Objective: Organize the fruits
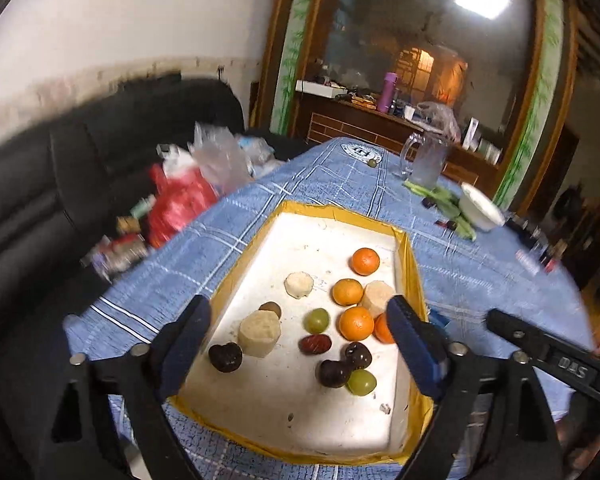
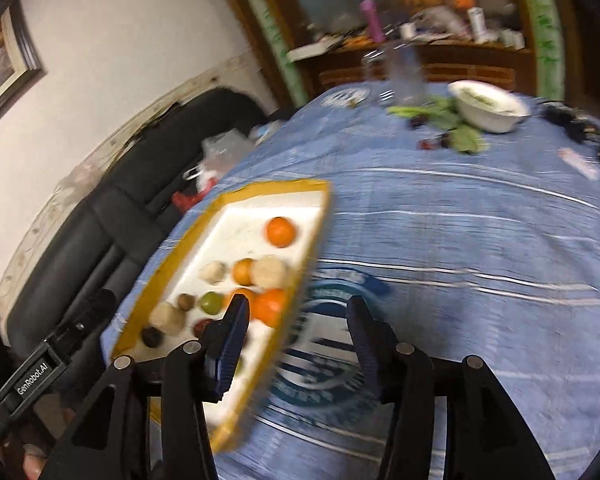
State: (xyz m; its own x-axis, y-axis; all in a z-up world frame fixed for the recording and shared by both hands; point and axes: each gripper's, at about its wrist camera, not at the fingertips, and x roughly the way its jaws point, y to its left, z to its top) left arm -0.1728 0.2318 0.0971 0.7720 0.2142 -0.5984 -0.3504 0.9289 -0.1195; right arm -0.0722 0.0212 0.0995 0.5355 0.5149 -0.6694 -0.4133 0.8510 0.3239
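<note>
A shallow white tray with a yellow rim lies on the blue cloth and holds mixed fruit: several oranges, two green grapes, dark plums, a red date and pale peeled chunks. My left gripper is open and empty above the tray's near half. My right gripper is open and empty, to the right of the tray, above its right rim. The oranges also show in the blurred right wrist view.
A glass mug, a white bowl and green leaves stand at the table's far end. Plastic bags lie at the left beside a black sofa. A cluttered cabinet stands behind.
</note>
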